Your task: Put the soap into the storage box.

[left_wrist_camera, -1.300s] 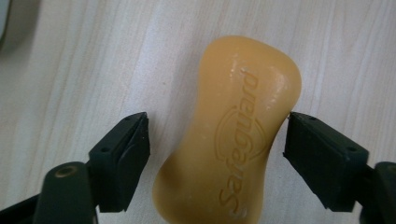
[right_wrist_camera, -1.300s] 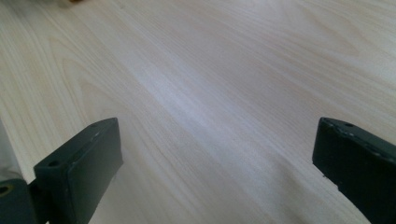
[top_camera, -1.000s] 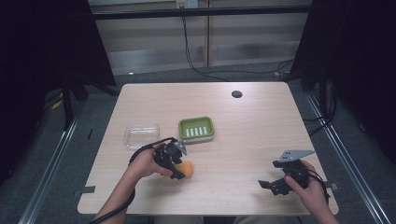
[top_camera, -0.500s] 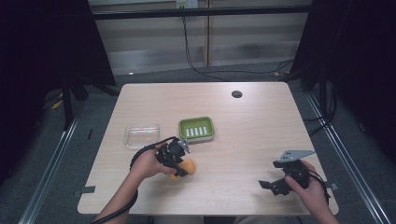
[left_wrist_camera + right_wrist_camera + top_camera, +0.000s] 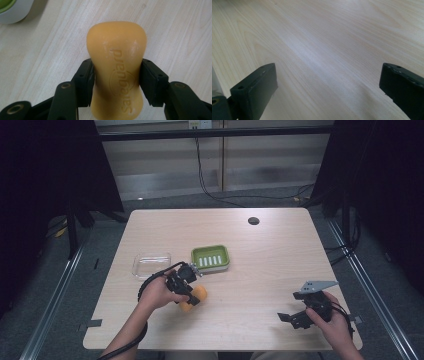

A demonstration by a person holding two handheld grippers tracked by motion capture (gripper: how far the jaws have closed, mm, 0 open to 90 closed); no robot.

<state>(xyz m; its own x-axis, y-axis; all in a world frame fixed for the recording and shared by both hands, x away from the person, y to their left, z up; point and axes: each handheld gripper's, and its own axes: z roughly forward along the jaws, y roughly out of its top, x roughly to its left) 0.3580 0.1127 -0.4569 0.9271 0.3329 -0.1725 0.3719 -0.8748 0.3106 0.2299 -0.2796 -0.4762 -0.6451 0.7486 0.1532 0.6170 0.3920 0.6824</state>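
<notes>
Nearest the counter's [image 5: 260,270] front edge, by the front right corner, the right gripper [image 5: 295,315] rests in the person's right hand [image 5: 335,322]; in the right gripper view its jaws stand wide apart over bare wood, with nothing between them. Left of centre and slightly farther from the front edge, the left gripper [image 5: 186,292], held in the left hand [image 5: 157,292], is clamped on the orange soap bar [image 5: 194,297], having just closed on it. In the left gripper view the pads press the narrow waist of the soap bar [image 5: 117,67] from both sides, and the bar's embossed face is turned up; whether the bar touches the wood cannot be told. Just beyond the left gripper, toward the counter's middle, sits the green soap dish [image 5: 210,258], apart from the soap. To its left, nearer the left edge, lies a clear plastic container [image 5: 151,264]. Close to the far edge is a small dark round hole [image 5: 253,220] in the counter.
</notes>
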